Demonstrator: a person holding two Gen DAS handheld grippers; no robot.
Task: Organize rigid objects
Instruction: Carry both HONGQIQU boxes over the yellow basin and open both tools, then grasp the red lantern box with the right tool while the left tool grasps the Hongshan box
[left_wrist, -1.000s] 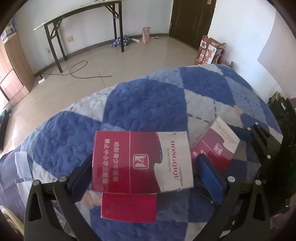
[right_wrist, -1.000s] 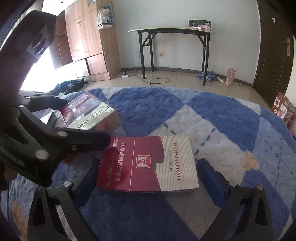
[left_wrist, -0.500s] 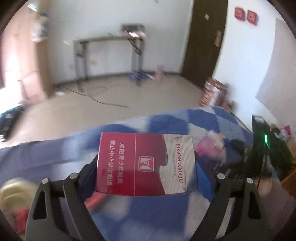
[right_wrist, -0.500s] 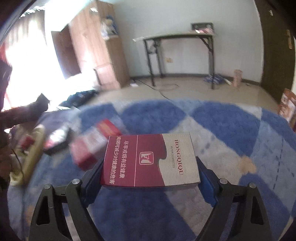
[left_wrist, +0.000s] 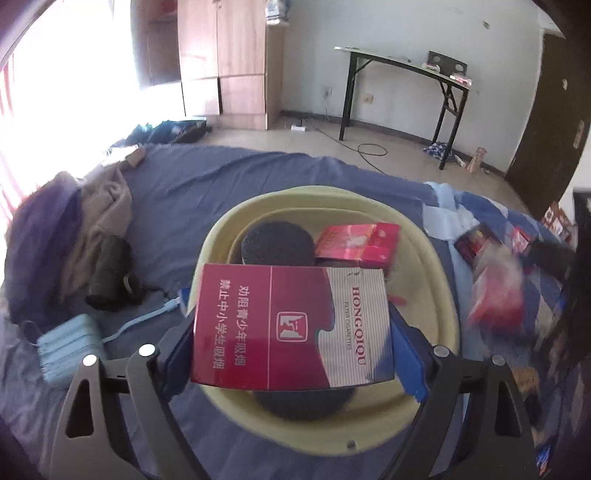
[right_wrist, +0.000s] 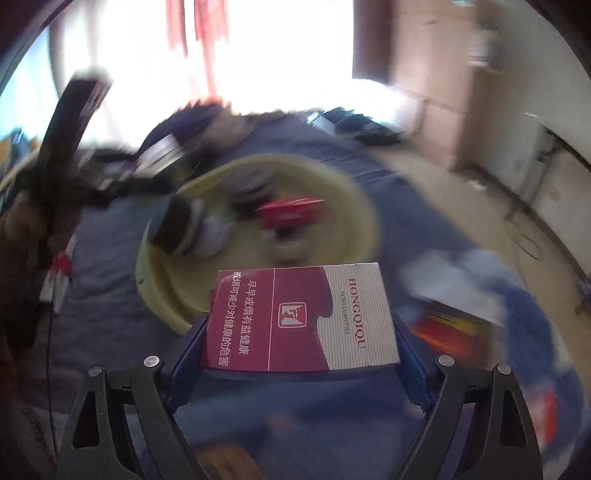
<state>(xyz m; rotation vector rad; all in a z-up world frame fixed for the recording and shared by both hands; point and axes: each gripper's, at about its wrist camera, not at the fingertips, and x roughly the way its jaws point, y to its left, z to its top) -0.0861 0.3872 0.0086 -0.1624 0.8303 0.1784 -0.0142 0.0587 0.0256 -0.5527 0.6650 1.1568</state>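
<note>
While your left gripper (left_wrist: 293, 334) hangs over the yellow basin (left_wrist: 436, 280), its blue fingers (left_wrist: 408, 360) are clamped on the two short ends of a HONGQIQU cigarette carton (left_wrist: 291, 326), maroon on one half and pinstriped white on the other, held flat with its face up. That carton sits above the near part of the basin, which rests on the blue bed cover (left_wrist: 177, 192). Inside the basin you can see a dark round pad (left_wrist: 277, 242) and a smaller red pack (left_wrist: 358, 240) lying toward the far side. Off to the left on the bed lie a black pouch (left_wrist: 110, 271) and a pale blue case (left_wrist: 68, 345).

Your right gripper (right_wrist: 301, 326) grips a second carton (right_wrist: 301, 317) of the same brand in the same way, fingers (right_wrist: 410, 363) pressed against its ends, face up. This one is just short of the basin (right_wrist: 159, 291), its far edge over the near rim, above the bed. The right view is badly blurred; a red pack (right_wrist: 291, 214) shows in the basin, and the other contents cannot be told apart.
</note>
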